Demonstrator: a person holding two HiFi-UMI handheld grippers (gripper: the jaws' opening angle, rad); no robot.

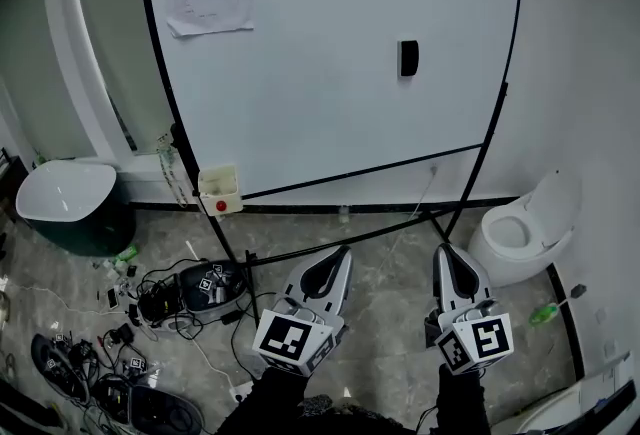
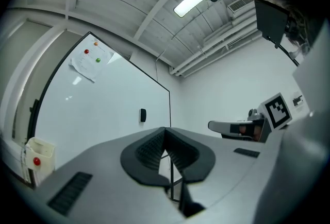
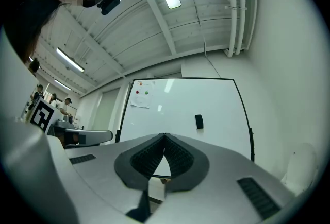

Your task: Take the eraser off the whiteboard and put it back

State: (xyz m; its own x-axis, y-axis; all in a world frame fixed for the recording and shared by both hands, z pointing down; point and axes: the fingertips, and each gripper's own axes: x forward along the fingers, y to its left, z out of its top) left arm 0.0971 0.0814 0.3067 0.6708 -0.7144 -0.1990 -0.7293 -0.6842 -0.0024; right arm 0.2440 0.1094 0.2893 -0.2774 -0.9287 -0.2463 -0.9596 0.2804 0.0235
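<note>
With jaws pressed together on nothing, the right gripper (image 1: pixel 446 253) and left gripper (image 1: pixel 340 255) hang low, well apart from the black eraser (image 1: pixel 408 58) stuck to the whiteboard (image 1: pixel 320 93), so this looks like the approach: next, one must rise, open and straddle it.

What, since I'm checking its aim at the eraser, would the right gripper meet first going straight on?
Probably bare whiteboard, left of the eraser; nothing else shows ahead of the right gripper. Depth is unclear.
</note>
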